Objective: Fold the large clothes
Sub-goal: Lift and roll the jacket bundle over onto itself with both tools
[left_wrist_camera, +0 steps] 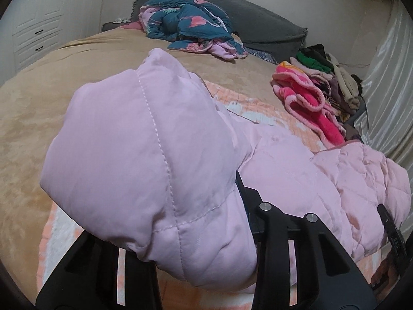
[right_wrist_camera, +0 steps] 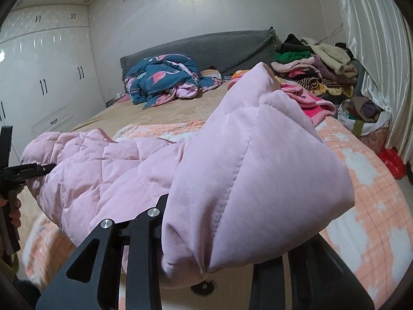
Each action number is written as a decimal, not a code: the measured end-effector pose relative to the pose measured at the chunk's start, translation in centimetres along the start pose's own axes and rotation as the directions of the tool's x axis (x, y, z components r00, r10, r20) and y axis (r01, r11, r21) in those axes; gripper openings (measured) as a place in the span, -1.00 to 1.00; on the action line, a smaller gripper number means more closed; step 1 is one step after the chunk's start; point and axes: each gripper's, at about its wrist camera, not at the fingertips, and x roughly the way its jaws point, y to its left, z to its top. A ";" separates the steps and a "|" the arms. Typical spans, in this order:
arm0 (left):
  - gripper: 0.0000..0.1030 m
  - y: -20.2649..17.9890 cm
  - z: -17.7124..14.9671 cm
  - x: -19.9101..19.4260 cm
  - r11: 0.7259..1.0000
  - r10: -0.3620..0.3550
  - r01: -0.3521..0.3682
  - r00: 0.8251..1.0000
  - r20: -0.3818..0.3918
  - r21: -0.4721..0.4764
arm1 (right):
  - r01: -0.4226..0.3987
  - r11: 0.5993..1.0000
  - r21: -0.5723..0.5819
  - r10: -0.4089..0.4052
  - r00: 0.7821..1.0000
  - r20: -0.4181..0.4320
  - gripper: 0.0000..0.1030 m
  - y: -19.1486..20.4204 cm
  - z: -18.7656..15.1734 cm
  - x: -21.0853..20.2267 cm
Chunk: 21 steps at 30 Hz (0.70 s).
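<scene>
Pink quilted jacket [left_wrist_camera: 144,139] is off the bed [left_wrist_camera: 46,98], slung between both tools, one bunched end clamped in each. Left tool [left_wrist_camera: 206,235]: narrow gap, padded fabric pinched between the fingers and ballooning out in front of the lens. Right tool [right_wrist_camera: 206,248]: same, closed on the opposite end. Fingertips on both are buried in fabric, so I can't see exact pad contact, but the cloth clearly hangs from each.

Key geometry: the jacket's long axis runs tool to tool, roughly across the bed, not along it. The middle sags between the two grips above the peach checked blanket [right_wrist_camera: 361,180]. Each view shows the other tool at the far end of the span, so neither hand is nearer; it's a symmetric hold.

My read: this is a lift-and-spread step, with the fold not yet made. Next move likely needs the span kept taut and laid flat on the blanket, which is free directly below.

Clutter is well apart: flamingo-print bundle [left_wrist_camera: 188,23] near the headboard, clothes stack [right_wrist_camera: 315,72] by the curtain.
</scene>
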 end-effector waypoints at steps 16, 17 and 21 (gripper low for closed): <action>-0.42 1.3 -6.5 -3.5 0.999 0.011 -0.010 1.000 -0.011 0.052 | 0.037 0.999 0.012 -0.036 0.996 -0.076 -0.42 0.5 -5.3 -3.4; -0.42 1.6 -6.7 -3.5 0.999 0.011 -0.011 1.000 -0.013 0.048 | 0.040 0.999 0.017 -0.038 0.996 -0.080 -0.42 0.6 -5.5 -3.4; -0.40 1.9 -7.7 -3.6 0.999 0.020 -0.019 1.000 -0.021 0.043 | 0.051 0.998 0.044 -0.046 0.993 -0.106 -0.39 0.5 -6.4 -3.4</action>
